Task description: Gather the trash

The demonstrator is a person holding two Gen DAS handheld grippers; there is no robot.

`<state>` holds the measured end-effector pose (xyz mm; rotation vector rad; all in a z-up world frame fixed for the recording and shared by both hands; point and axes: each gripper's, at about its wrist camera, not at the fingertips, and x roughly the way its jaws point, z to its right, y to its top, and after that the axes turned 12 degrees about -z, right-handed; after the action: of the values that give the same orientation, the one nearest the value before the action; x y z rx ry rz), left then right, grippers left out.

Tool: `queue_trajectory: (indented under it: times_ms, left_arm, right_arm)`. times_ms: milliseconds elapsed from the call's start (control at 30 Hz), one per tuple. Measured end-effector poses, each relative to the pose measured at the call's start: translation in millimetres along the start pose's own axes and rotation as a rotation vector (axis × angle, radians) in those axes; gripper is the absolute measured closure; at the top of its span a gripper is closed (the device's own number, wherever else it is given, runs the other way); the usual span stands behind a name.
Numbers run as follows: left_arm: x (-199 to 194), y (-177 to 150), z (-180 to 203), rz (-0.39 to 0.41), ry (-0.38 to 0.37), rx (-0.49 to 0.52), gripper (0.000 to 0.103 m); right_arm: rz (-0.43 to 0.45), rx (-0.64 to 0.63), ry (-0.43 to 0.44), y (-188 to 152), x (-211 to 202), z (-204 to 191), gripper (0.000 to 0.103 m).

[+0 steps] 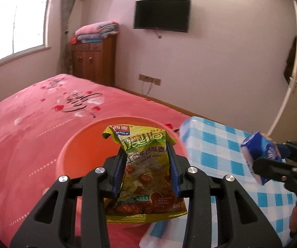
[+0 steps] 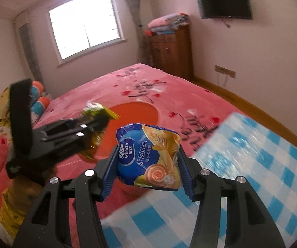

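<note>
A: What's in the left hand-held gripper (image 1: 146, 165)?

B: Its blue pads are clamped on a green-yellow oatmeal packet (image 1: 146, 171), reading "red dates milk oatmeal", with a red and blue logo at its top corner. It hangs above the orange basin (image 1: 82, 150) on the pink bed (image 1: 24, 124)

A: And the right hand-held gripper (image 2: 148, 165)?

B: Closed on a blue and gold Vinda tissue pack (image 2: 146, 157), marked "Ultra Strong". It's held over the edge of the blue-checked surface (image 2: 251, 165), just beside the basin

A: Other writing?

B: Black script on the bedspread, too blurred to read
</note>
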<state>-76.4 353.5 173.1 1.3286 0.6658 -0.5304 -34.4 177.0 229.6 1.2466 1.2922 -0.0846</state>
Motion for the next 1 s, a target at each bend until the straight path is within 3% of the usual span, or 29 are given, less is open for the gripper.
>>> queue_trajectory:
  times_ms: [333,533,600,633,733,933,1000]
  left_arm:
    - [25,-2,-45,-0.040,0.024,-0.105,0.064]
    - [37,-4,-49,-0.064,0.014,-0.123,0.062]
    - [41,-5,-50,-0.072,0.019,-0.123,0.055]
    - [41,-4,-49,-0.071,0.024,-0.125,0.047]
    - [41,-8,-49,-0.066,0.037,-0.118,0.038]
    - [33,-12,-42,-0.038,0.073,-0.102,0.012]
    - [31,-13,-36,-0.029,0.089,-0.086,0.009]
  right_arm:
    - [-0.022,-0.096,0.017,33,46,-40,0.047]
    - [-0.022,-0.104,-0.012,39,71,-40,0.037]
    - [-0.016,-0.076,-0.006,38,77,-35,0.022]
    - [-0.013,-0.048,-0.007,35,78,-31,0.015]
    - [-0.002,0.005,0.019,30,76,-20,0.015]
    - [0.041,0.074,-0.055,8,61,-1,0.013]
    - [0.047,0.103,-0.076,-3,56,6,0.013]
